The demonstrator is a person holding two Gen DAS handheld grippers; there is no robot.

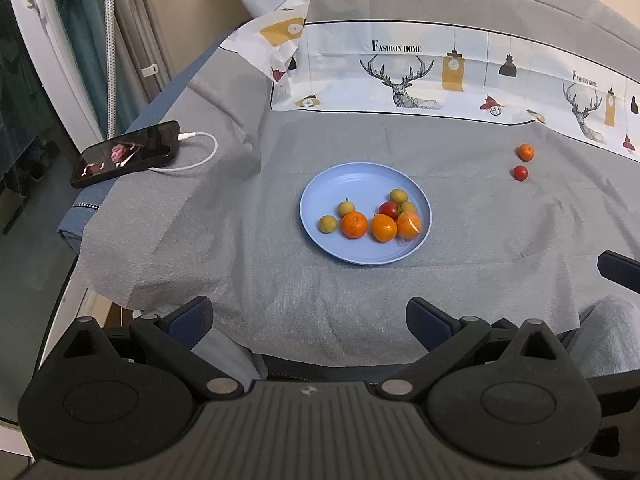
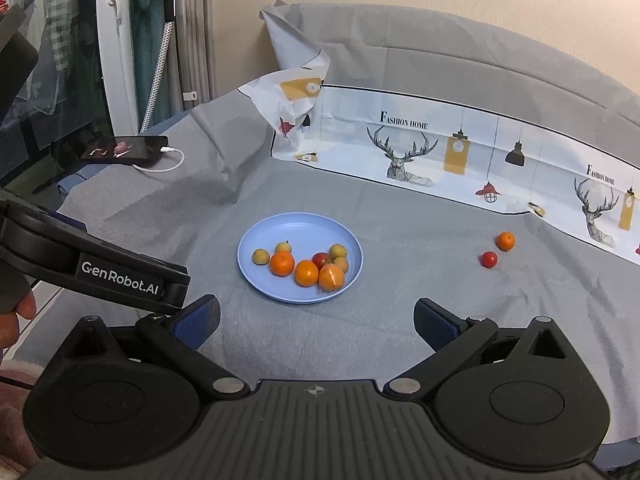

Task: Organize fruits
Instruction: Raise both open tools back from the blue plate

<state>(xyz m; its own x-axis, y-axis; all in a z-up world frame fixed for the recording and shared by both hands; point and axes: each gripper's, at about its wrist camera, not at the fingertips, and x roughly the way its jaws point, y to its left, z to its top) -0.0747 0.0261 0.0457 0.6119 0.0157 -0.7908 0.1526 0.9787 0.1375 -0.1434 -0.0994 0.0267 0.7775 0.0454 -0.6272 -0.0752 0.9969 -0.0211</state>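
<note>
Left wrist view, left to right: phone (image 1: 126,154) lit, lying at the cloth's left edge with a white cable (image 1: 198,152) plugged in; grey cloth (image 1: 280,288) covers the surface; blue plate (image 1: 320,188) sits mid-cloth. On the plate: four small yellow-green fruits (image 1: 327,224), three oranges (image 1: 354,224) along the near side, one red tomato (image 1: 389,209) tucked behind the oranges, the rightmost orange (image 1: 409,225) blurred. Well right of the plate, on bare cloth, a loose tomato (image 1: 520,173) and just behind it a loose orange (image 1: 525,152), near each other, apart from the plate. Printed deer banner (image 1: 404,76) runs along the back. Left gripper (image 1: 310,320) hangs low over the near cloth edge, jaws wide apart, nothing between them. Tip of the other tool shows at far right. Right wrist view, left to right: a hand (image 2: 14,320) at the left edge, the left gripper's black body marked GenRobot.AI crossing in front, phone at back left, plate centre, loose tomato (image 2: 489,259) and loose orange (image 2: 505,241) right of it on the cloth. Right gripper (image 2: 316,322) is short of the plate, jaws spread wide, empty.
</note>
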